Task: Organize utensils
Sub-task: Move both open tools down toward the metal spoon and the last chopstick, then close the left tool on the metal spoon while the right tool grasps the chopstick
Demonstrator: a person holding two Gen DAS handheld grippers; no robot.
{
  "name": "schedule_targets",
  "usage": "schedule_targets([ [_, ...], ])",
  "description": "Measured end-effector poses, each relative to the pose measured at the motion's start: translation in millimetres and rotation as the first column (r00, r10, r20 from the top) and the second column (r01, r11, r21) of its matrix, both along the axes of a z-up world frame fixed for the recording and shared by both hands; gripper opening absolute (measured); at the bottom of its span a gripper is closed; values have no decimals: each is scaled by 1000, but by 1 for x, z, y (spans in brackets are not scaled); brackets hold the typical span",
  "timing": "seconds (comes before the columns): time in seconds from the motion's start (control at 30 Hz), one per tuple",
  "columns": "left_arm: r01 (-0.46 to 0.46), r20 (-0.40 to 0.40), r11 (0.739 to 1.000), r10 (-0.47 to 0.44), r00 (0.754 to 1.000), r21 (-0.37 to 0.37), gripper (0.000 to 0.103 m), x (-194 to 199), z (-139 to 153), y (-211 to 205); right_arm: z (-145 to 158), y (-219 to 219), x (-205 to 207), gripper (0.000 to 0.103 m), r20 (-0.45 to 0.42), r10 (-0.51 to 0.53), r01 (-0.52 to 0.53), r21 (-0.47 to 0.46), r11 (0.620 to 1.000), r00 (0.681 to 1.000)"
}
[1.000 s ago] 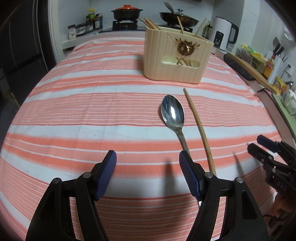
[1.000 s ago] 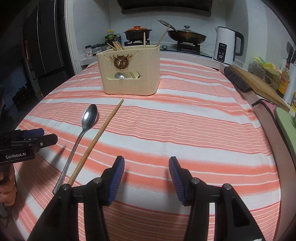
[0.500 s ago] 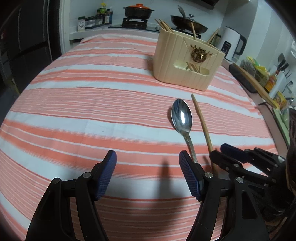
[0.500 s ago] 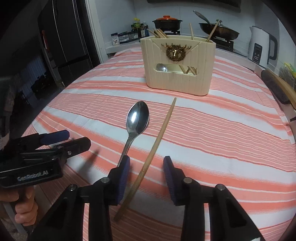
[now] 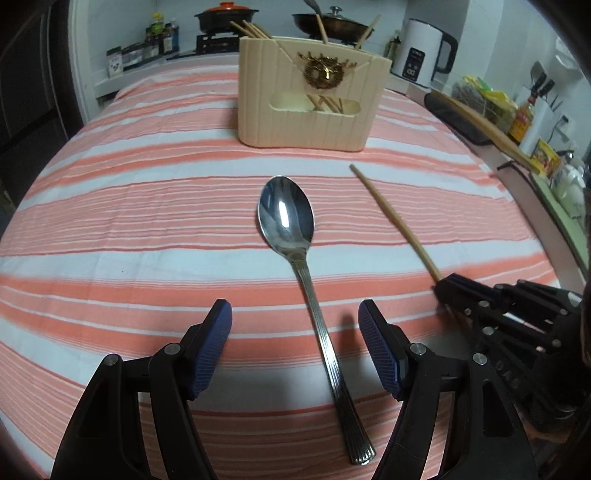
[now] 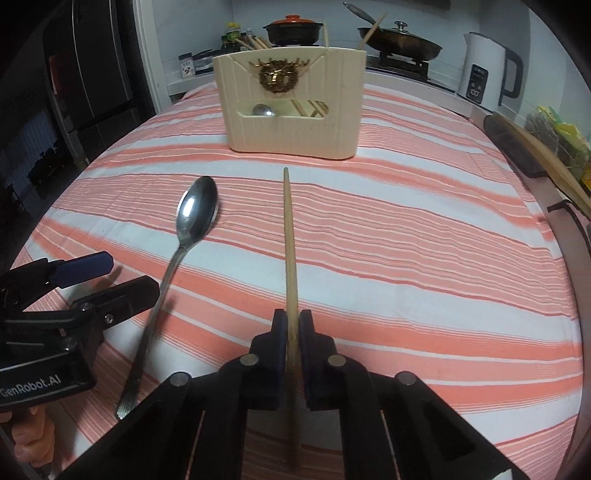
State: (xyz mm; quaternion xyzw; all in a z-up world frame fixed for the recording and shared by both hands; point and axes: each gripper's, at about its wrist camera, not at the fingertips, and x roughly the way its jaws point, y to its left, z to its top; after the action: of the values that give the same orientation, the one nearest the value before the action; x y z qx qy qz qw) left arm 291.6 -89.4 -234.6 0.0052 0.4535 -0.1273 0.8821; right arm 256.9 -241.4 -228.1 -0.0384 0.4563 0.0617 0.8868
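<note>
Striped orange-and-white cloth (image 5: 147,206) covers the desk that carries the utensils. On a counter behind it stand a white kettle (image 6: 484,70), a lidded pan (image 6: 399,44) and an orange-lidded pot (image 6: 293,27); a wooden board (image 5: 480,123) lies along the right edge. Nothing stands between the loose utensils and the cream utensil holder (image 6: 291,107), which is upright at the far middle of the desk. Its front window shows a spoon bowl on the left side and chopsticks on the right; more chopsticks project from its top. The right gripper (image 6: 292,332) is clenched on a wooden chopstick (image 6: 289,236) that points toward the holder. The left gripper (image 5: 295,343) is released, its pads straddling the handle of a metal spoon (image 5: 288,221) lying flat on the cloth, without contact.
</note>
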Motion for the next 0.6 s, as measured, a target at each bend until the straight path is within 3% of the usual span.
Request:
schedule_targets([
  [0.1, -3, -1, 999, 3, 1000, 42, 69, -1, -7, -5, 0, -23, -8, 7, -2, -49, 49, -15, 999, 999],
  [0.17, -4, 15, 998, 3, 1000, 60, 56, -3, -5, -4, 0, -36, -12, 7, -2, -79, 79, -23, 997, 997],
  [0.23, 4, 15, 998, -4, 1000, 56, 27, -3, -4, 0, 1, -51, -16, 7, 0, -108, 108, -32, 994, 994],
  [0.3, -1, 12, 998, 0, 1000, 59, 6, -4, -4, 3, 1, -64, -20, 7, 4, -134, 134, -34, 990, 991],
  [0.6, -86, 26, 993, 84, 996, 77, 5, -8, -4, 43, 2, -87, -28, 7, 25, -169, 170, -55, 984, 985],
])
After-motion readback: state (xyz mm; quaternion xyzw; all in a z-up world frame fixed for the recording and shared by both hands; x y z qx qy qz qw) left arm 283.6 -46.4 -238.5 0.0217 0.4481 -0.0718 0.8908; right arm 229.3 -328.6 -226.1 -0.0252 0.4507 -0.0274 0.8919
